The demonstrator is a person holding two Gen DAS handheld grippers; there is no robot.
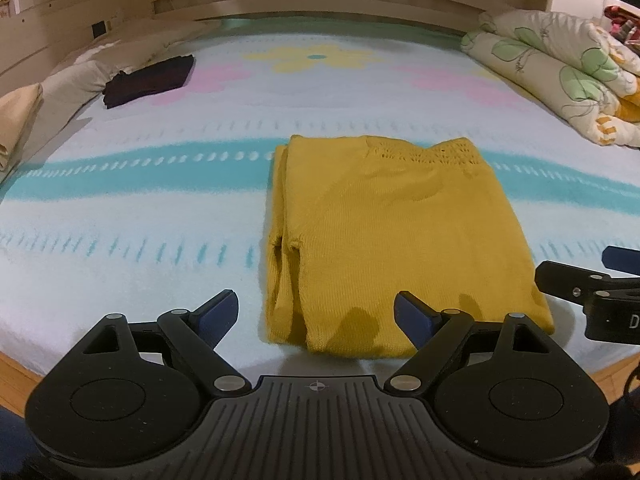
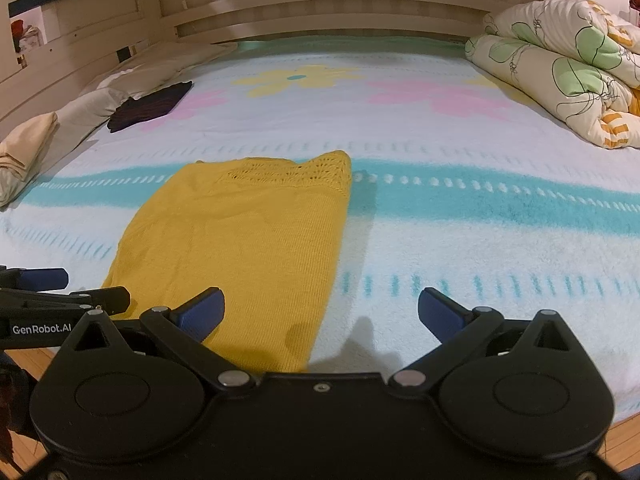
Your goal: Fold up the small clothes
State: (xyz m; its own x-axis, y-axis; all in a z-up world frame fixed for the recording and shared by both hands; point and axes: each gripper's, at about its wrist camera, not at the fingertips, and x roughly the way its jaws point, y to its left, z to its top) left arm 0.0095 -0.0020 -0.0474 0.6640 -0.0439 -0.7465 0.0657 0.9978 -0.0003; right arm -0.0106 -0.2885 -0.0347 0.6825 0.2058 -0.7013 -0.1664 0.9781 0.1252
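Sweater (image 1: pixel 384 232) lies folded on the bed (image 1: pixel 160 208), just ahead of both sets of fingers. Left fingers (image 1: pixel 218 312) and right fingers (image 2: pixel 202 312) stand wide, holding nothing. Bare blanket spreads all around.

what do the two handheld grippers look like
Both the left gripper and the right gripper are matte black, with round-lobed bodies, silver pivot pins and blue fingertip pads. The left one's side reads "GenRobot.AI" in white.

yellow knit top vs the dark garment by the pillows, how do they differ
The yellow knit top lies near the bed's front edge, close to both open grippers; the dark garment lies far back on the left beside the pillows. The yellow one looks larger and lies flat; the dark one looks smaller and bunchier. Both are folded on the blanket.
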